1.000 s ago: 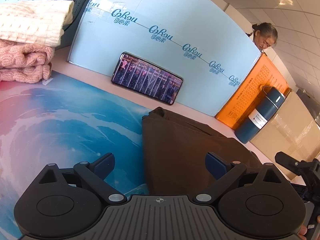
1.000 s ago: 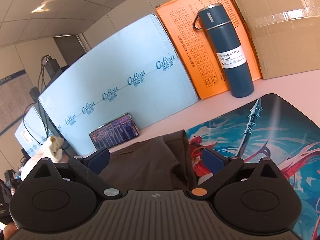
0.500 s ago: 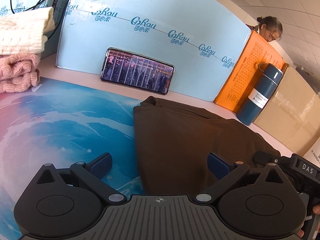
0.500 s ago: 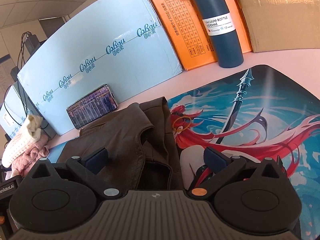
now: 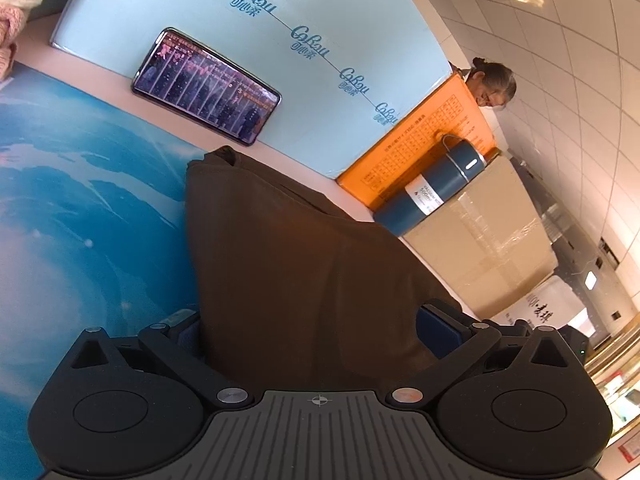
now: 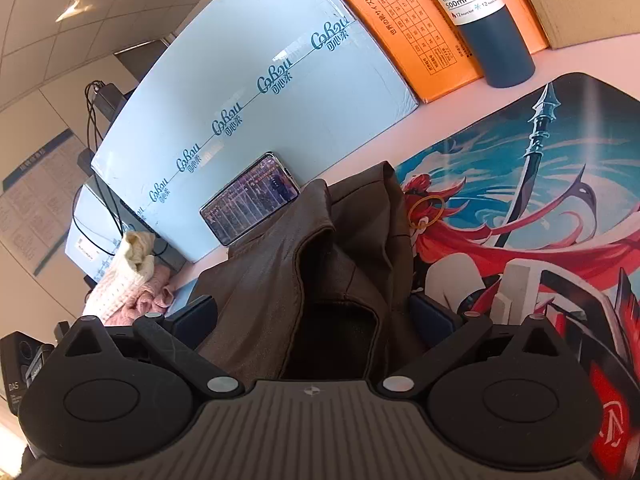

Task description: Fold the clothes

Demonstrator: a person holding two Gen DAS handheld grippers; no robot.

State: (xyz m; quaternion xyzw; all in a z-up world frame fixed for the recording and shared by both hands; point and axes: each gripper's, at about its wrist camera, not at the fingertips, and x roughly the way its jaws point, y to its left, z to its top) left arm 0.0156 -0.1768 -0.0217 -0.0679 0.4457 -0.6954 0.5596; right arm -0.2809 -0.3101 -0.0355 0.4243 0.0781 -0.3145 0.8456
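printed desk mat (image 6: 540, 208), rumpled brown garment (image 5: 304, 264), possibly leather, both grippers' fingers spread wide around it

1. A printed mat (image 6: 560, 184) covers the tabletop (image 6: 576, 54), and the garment (image 5: 304, 264) lies on the mat's middle.
2. Behind the garment, a phone (image 5: 206, 88) leans against a long box (image 5: 256, 40) that stands along the back of the tabletop.
3. To the right of the long box stands a flat box (image 6: 404, 36), with a vacuum bottle (image 6: 488, 28) upright just in front of it.
4. A cardboard carton (image 5: 480, 248) sits right of the bottle.
5. At the far left, folded knitwear (image 6: 128, 276) is stacked in a pile.
6. The left gripper (image 5: 316, 328) and the right gripper (image 6: 310, 314) each have the garment's near edge between their jaws.
7. A person (image 5: 494, 88) is behind the boxes.
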